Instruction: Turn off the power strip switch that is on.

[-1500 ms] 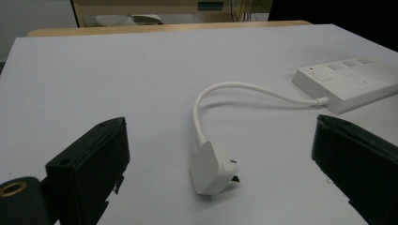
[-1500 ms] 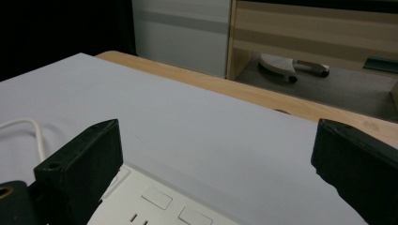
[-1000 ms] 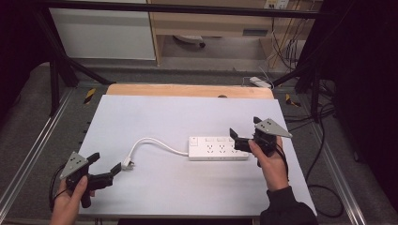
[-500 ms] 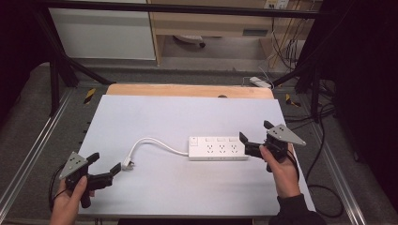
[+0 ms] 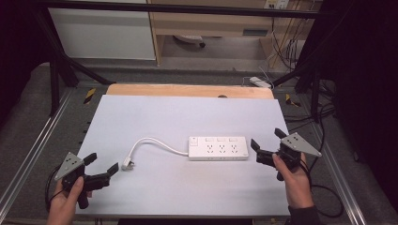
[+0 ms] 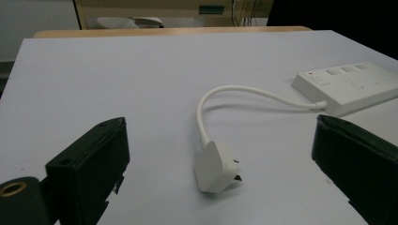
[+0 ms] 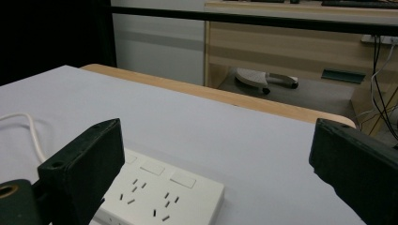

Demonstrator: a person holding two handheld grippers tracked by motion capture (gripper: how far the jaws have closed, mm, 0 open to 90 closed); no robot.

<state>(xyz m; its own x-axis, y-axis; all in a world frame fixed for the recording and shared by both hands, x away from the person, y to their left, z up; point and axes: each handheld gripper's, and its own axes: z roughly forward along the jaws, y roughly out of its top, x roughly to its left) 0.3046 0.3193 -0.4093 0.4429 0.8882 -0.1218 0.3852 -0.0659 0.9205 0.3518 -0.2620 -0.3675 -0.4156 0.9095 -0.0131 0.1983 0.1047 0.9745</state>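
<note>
A white power strip [image 5: 218, 148] lies flat near the middle of the white table [image 5: 187, 112]. Its short white cord [image 5: 152, 142] curves left to a white plug [image 5: 127, 164] lying on its side. My left gripper [image 5: 101, 163] is open at the front left, pointing at the plug a short way off. In the left gripper view the plug [image 6: 216, 166] lies ahead between the spread jaws of my left gripper [image 6: 220, 136]. My right gripper [image 5: 267, 139] is open just right of the strip's right end, not touching it. The strip's sockets [image 7: 159, 192] show low between the jaws of my right gripper [image 7: 216, 136].
A wooden strip [image 5: 187, 90] borders the table's far edge. Metal frame rails [image 5: 28, 154] run along both sides. Cables [image 5: 324, 122] and another power strip [image 5: 259, 82] lie on the floor at the back right. A chair base [image 5: 187, 40] sits beyond the table.
My right gripper has drawn back to the right and slightly nearer, away from the strip's right end. The left gripper, strip and plug have stayed put.
</note>
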